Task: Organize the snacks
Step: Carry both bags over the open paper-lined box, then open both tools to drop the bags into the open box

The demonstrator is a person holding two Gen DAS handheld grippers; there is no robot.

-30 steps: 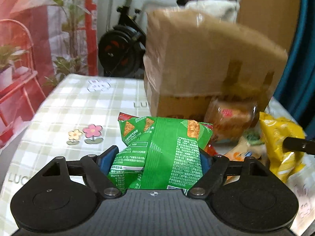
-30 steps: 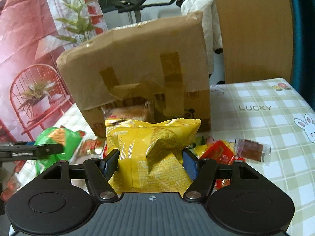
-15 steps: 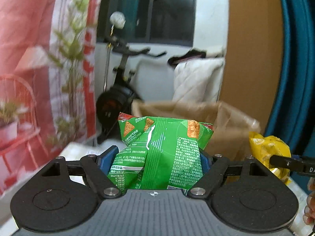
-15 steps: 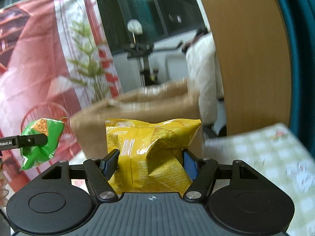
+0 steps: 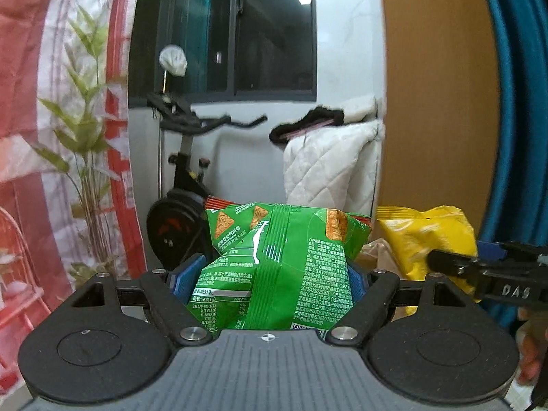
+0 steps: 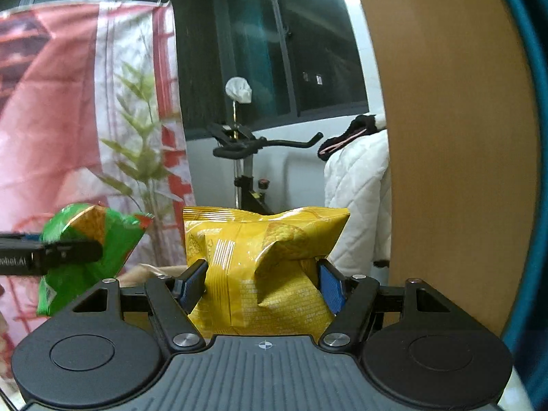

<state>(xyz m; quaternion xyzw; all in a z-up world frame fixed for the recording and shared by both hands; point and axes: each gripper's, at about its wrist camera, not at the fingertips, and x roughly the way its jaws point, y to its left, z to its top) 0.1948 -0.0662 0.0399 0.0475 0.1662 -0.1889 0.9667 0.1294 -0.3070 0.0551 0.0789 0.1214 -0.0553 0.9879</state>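
Green snack bag (image 5: 281,267): clamped upright between the blue pads (image 5: 183,277) of the left gripper (image 5: 270,279); glossy crinkled foil, puffed, printed with triangular chips and white text; its top seam is creased and stands above the fingers. It is held in the air, with the room behind it.
Yellow snack bag (image 6: 263,267): pinched between the blue pads (image 6: 330,287) of the right gripper (image 6: 263,282); shiny, wrinkled foil with a dented fold at the middle and a flat crimped top edge. Also held aloft.
Left gripper: closed on the green bag, pointing slightly downward; black plastic arms with round hubs, ribbed grey body in front of the lens.
Right gripper: closed on the yellow bag, tilted slightly downward; same black and grey build. From the left wrist view it appears at the right edge as a black finger (image 5: 479,269) across the yellow bag, with part of a hand (image 5: 529,346) below.
Cardboard box (image 6: 150,270): only a brown crumpled rim shows, low behind the held bags.
Exercise bike (image 5: 181,185): black frame and handlebars, standing beyond the bags.
Quilted white cover (image 6: 356,202): soft, stitched in diamonds, draped to the right of the bike.
Printed backdrop (image 6: 68,109): red and white fabric with green leaves, on the left.
Wooden panel (image 6: 452,137): smooth, tan, on the right.
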